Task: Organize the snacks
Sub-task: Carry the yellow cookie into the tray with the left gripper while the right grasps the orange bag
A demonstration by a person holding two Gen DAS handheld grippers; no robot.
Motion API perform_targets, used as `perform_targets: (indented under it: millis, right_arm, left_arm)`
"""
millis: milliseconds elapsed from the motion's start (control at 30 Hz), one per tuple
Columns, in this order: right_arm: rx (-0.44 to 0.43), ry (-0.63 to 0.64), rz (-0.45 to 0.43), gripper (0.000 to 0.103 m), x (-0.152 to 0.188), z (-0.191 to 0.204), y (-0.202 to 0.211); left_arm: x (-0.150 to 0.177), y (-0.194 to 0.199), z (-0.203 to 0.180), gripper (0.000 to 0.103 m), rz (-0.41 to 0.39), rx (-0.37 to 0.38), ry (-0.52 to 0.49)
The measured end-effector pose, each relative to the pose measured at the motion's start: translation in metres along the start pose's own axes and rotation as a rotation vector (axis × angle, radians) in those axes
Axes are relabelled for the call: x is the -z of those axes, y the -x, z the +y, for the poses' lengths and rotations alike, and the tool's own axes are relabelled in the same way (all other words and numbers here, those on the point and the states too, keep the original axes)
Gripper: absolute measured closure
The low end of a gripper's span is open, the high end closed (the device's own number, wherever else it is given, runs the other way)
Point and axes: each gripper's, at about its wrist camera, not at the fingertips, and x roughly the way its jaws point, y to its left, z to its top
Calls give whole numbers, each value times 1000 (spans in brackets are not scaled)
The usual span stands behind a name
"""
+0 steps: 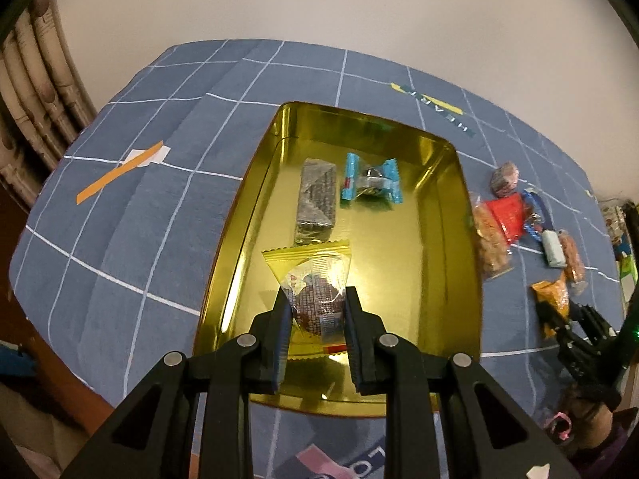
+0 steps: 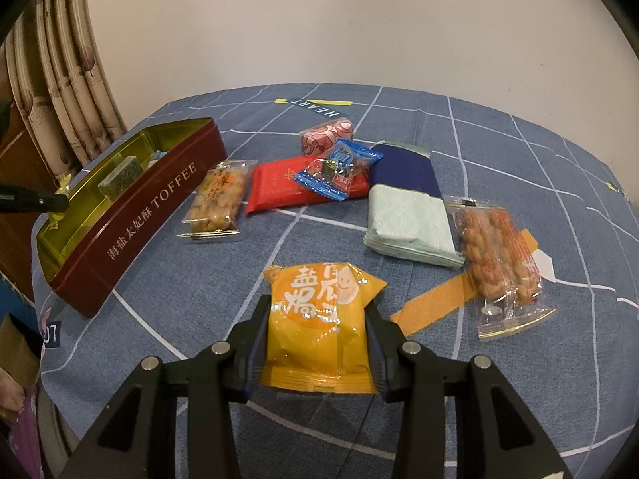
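A gold-lined toffee tin (image 1: 447, 279) stands open on the blue checked cloth; its dark red side shows in the right wrist view (image 2: 131, 219). Inside lie a dark wrapped bar (image 1: 316, 199) and a blue-ended candy (image 1: 371, 181). My left gripper (image 1: 315, 311) is shut on a yellow-edged clear snack packet (image 1: 315, 279) held over the tin's near end. My right gripper (image 2: 315, 319) is shut on an orange snack packet (image 2: 319, 327) just above the cloth, to the right of the tin.
Loose snacks lie right of the tin: a clear cracker pack (image 2: 217, 199), a red packet (image 2: 287, 183), a blue candy (image 2: 337, 169), a pink one (image 2: 327, 137), a navy and mint tissue pack (image 2: 411, 215), a twisted-snack pack (image 2: 499, 255). Curtains (image 2: 68, 92) hang left.
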Motion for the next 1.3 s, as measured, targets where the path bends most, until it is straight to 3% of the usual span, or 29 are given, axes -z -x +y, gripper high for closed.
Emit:
perform_targets:
  millis: [967,1067,1200,1300]
  right_arm:
    - [0,0,0,60,0,0,0]
    - [0,0,0,60,0,0,0]
    - [1,0,0,60,0,0,0]
    - [1,0,0,60,0,0,1]
  left_arm:
    - [-2,-26,-3,78,35,-87,-45]
    - [-2,-28,-3,74,43,-92,-42]
    - [-3,-28,-2,56,36,-105,-44]
    - [-4,-26,0,54,26,-114,-42]
